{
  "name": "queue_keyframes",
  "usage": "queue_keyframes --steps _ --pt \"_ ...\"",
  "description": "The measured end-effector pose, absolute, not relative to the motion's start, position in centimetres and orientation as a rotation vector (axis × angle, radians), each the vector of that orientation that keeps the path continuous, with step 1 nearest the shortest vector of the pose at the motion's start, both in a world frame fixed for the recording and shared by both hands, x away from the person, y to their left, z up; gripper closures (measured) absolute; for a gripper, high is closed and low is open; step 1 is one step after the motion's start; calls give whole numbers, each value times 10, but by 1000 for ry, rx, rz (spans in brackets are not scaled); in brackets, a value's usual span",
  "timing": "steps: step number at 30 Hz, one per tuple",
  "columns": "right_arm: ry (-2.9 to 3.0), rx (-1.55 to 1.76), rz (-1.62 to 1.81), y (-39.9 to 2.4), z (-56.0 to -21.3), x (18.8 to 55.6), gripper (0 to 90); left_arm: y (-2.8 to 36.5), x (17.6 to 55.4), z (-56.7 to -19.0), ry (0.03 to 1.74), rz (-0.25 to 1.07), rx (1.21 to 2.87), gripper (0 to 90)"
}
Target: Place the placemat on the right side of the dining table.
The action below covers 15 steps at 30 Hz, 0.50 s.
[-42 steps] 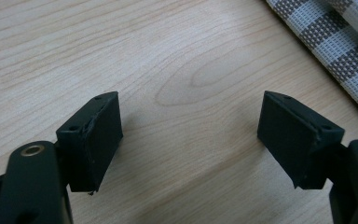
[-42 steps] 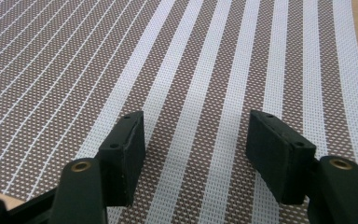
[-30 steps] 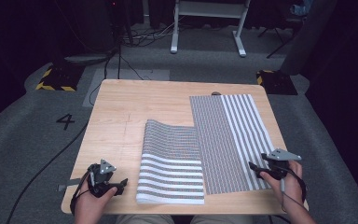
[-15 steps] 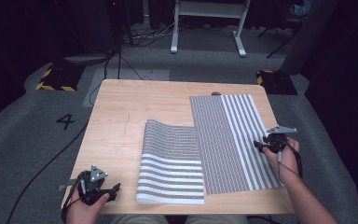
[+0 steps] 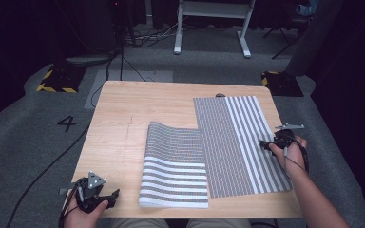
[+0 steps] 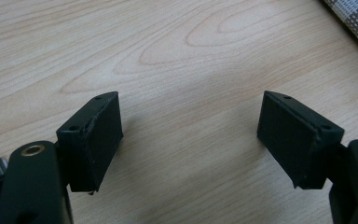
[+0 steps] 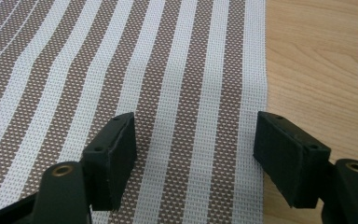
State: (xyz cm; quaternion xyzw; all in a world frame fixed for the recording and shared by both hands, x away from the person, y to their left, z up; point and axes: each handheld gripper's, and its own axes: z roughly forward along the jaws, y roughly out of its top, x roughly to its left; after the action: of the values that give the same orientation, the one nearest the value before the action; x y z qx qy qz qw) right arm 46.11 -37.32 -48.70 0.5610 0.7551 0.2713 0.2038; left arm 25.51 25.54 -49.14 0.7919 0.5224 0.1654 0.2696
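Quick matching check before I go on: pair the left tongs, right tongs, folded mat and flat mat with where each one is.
1 left tongs
2 right tongs
3 folded mat
4 flat mat

A middle of the table
B over the flat mat's right edge
C table's near left corner
D right half of the table

Pairs: 1-C, 2-B, 3-A, 4-D

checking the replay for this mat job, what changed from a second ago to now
The right claw moved up the table's right side, along the right edge of the flat striped mat; its jaws have just been opening, with nothing held. The left claw slid slightly toward the near left corner, open and empty. Both mats, including the folded mat, lie unchanged.
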Motion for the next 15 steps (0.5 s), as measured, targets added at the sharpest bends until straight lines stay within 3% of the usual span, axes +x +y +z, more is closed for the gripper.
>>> queue_keyframes --steps 9,15 --pt "2146 1609 752 -381 -482 469 380 252 259 -492 1397 434 2137 223" --pt "2156 1581 698 -384 -478 470 365 252 261 -491 1390 442 2145 223"
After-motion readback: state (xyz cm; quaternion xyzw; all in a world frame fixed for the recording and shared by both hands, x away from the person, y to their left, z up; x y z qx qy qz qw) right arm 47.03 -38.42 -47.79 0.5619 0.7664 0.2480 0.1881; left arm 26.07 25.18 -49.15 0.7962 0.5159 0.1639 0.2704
